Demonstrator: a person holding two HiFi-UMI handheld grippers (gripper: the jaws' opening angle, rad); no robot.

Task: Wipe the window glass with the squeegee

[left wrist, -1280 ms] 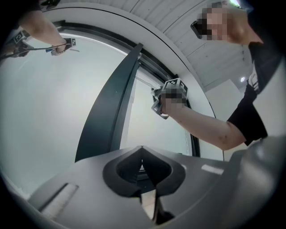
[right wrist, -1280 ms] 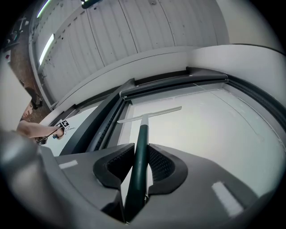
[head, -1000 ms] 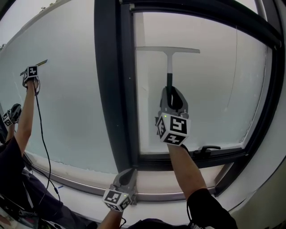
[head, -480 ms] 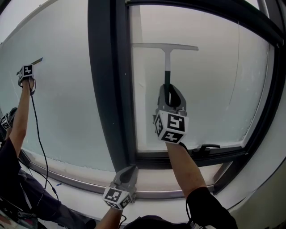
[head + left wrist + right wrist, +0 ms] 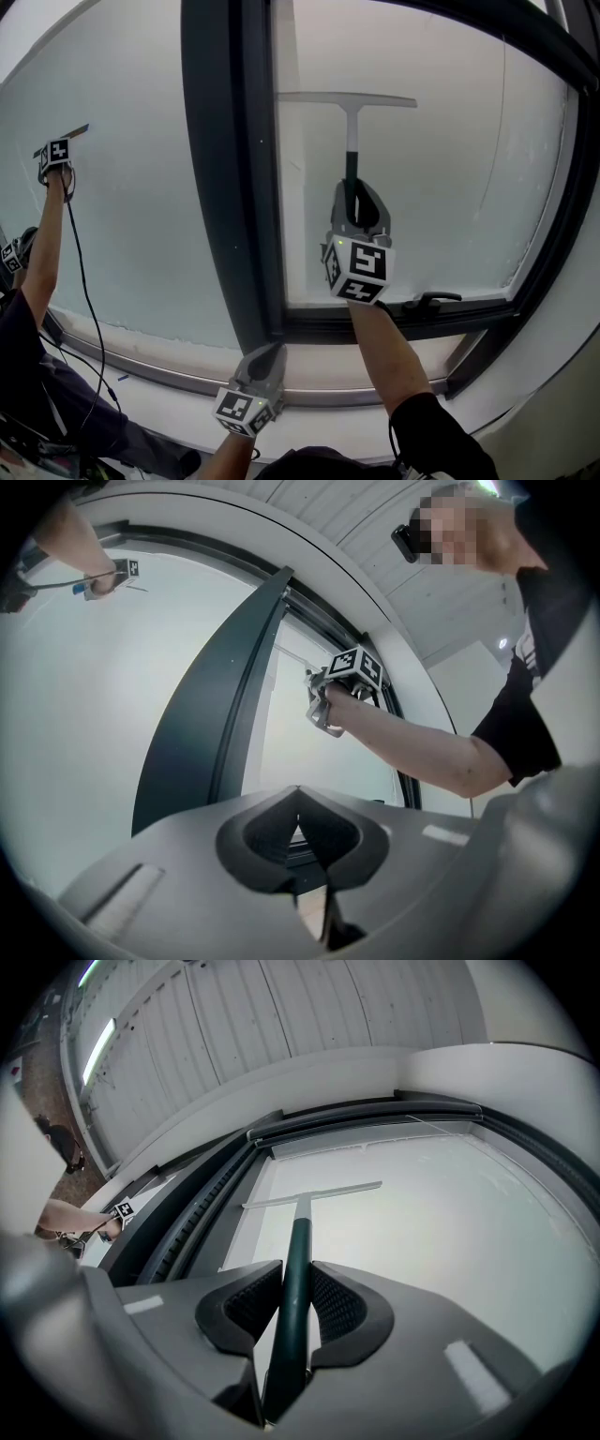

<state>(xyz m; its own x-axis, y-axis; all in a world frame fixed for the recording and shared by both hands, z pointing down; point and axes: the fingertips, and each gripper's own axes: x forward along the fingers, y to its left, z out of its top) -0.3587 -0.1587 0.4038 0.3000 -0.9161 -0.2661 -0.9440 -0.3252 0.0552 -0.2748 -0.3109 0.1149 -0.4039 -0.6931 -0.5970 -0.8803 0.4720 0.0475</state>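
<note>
Jaws of right gripper (image 5: pixel 292 1307) clamp squeegee (image 5: pixel 298 1241) handle.

No readable text, labels, numbers or signs anywhere

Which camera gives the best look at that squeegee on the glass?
The head view: the whole squeegee with pale T-shaped blade and dark green handle shows against the window glass. The right gripper view shows mostly its handle, clamped in the right tool. The left gripper view shows only a faint distant sliver.
</note>
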